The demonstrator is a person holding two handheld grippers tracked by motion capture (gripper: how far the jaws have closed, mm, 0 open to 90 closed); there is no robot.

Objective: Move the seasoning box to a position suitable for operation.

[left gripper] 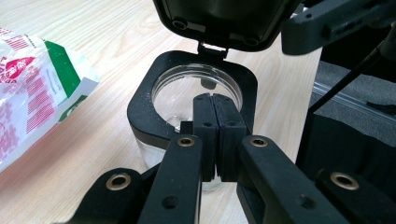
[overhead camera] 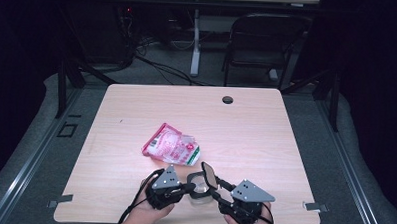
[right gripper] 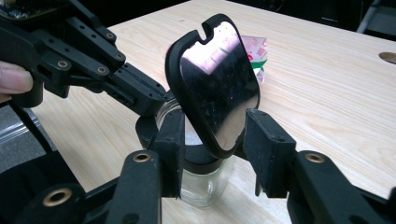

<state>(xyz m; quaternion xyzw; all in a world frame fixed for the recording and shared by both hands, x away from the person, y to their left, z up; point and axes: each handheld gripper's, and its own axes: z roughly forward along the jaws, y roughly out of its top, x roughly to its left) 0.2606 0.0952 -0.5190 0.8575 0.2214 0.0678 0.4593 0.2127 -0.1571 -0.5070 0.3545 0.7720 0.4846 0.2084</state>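
Looking down from the high view, the jar [overhead camera: 200, 189] is sitting at the six o'clock edge of the table [overhead camera: 256, 129], its hinged lid [overhead camera: 209, 174] standing open. The left gripper [overhead camera: 186, 187] is coming at it from nine o'clock and the right gripper [overhead camera: 215, 188] from four o'clock. A pink-and-green pouch [overhead camera: 171, 145] is lying at eleven o'clock of the jar, a little apart. In the left gripper view, the left jaws are pressing together at the six o'clock rim of the jar's black collar [left gripper: 140, 107]; whether a sliver of rim is pinched between them I cannot tell. In the right gripper view, the right jaws are standing apart, straddling the lower part of the lid [right gripper: 212, 88], and I cannot see either pad firmly pressing it yet. The trouble I am expecting is this: the lid is glossy and tilted, so pads closing off-centre may be sliding along its edge and letting it snap down. If the left hold is only a touch, any tug on the hinge may be tipping or skating the light glass jar toward the table edge (it is very near). A swing of the lid could also be knocking the left jaws off the collar. Counting up: one jar, one lid, one pouch, two grippers, one table.
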